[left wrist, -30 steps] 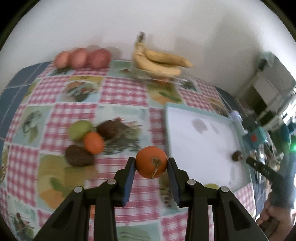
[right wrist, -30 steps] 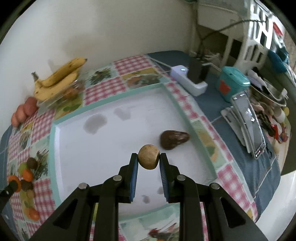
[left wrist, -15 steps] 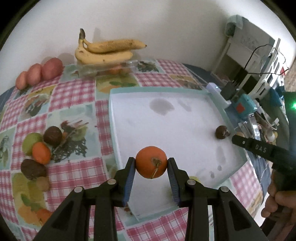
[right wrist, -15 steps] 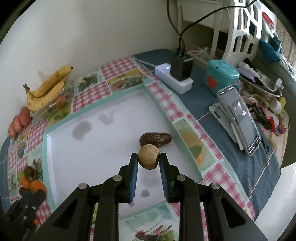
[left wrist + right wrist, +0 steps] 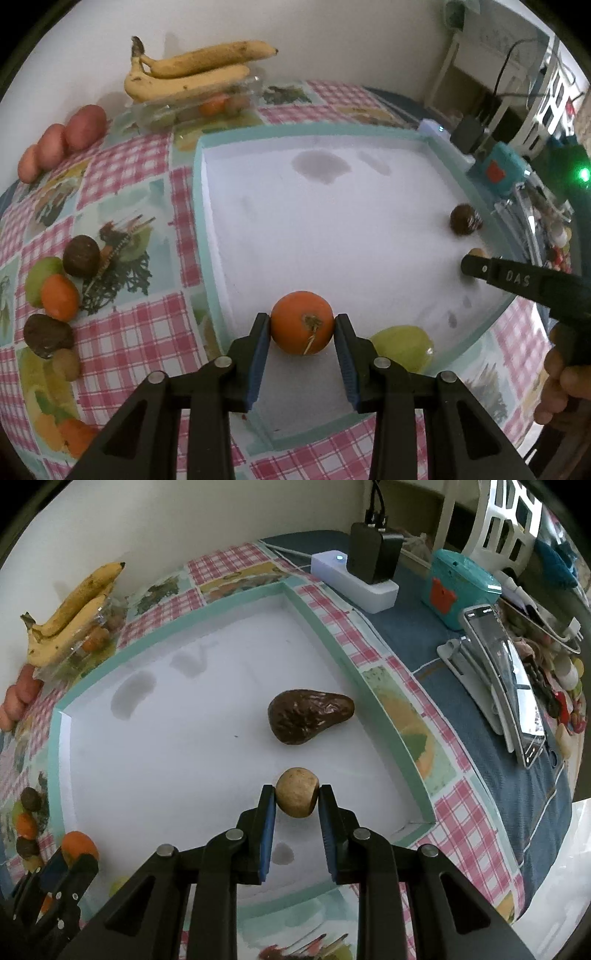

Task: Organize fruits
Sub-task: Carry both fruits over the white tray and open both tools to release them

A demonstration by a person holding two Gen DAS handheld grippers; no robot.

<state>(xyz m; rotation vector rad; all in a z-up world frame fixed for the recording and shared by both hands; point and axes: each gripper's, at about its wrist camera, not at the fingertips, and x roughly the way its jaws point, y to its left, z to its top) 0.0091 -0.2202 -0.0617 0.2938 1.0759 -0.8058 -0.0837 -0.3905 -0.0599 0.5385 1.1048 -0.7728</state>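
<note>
The left gripper [image 5: 302, 326] was clamped on an orange [image 5: 301, 322] above the near part of the white tray [image 5: 201, 206], while the right gripper [image 5: 297, 801] was clamped on a small tan fruit [image 5: 297, 796] near a dark avocado [image 5: 308, 715] lying in the tray.

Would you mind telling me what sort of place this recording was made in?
Most likely a home, at a dining or kitchen table. A checked, fruit-printed tablecloth covers it, bananas rest on a clear fruit tub by the wall, and a power strip and a phone on a stand sit among household clutter at the side.
</note>
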